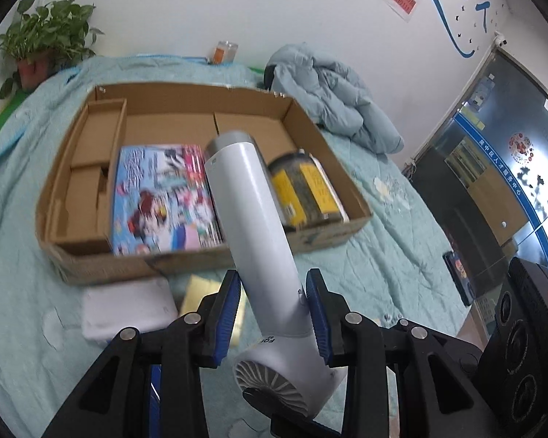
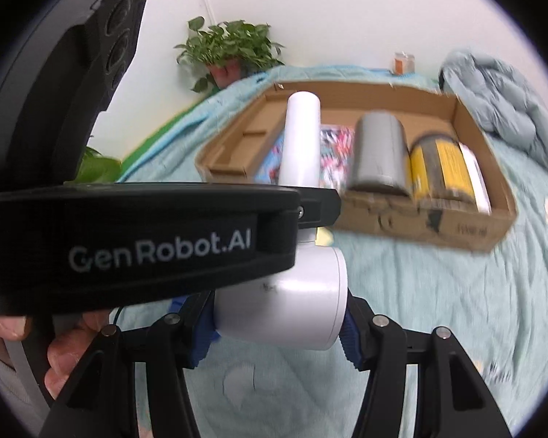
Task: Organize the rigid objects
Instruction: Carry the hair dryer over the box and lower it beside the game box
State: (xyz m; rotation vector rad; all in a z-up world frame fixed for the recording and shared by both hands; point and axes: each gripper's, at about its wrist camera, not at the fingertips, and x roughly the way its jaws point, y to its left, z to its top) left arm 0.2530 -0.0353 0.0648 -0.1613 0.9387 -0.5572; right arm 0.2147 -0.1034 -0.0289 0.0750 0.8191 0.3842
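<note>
A white hair dryer point(image 1: 259, 226) hangs above the teal bedcover, held by both grippers. My left gripper point(image 1: 274, 310) is shut on its handle, blue pads point(image 1: 232, 310) pressing either side just above the fan-grille head. My right gripper point(image 2: 277, 328) is shut on the dryer's round barrel point(image 2: 285, 310), and the handle point(image 2: 303, 138) sticks up behind the left gripper's black body point(image 2: 139, 241). Beyond lies an open cardboard box point(image 1: 321, 135) holding a colourful comic book point(image 1: 160, 200) and a yellow-labelled jar point(image 1: 303, 189). The right wrist view also shows a grey cylinder point(image 2: 380, 153) in the box point(image 2: 467, 226).
A white pouch point(image 1: 128, 306) and a yellowish card point(image 1: 197, 295) lie on the bedcover before the box. A crumpled grey-blue jacket point(image 1: 332, 98), a potted plant point(image 1: 44, 36) and a small orange jar point(image 1: 223, 51) stand at the back. A hand point(image 2: 65, 350) holds the left gripper.
</note>
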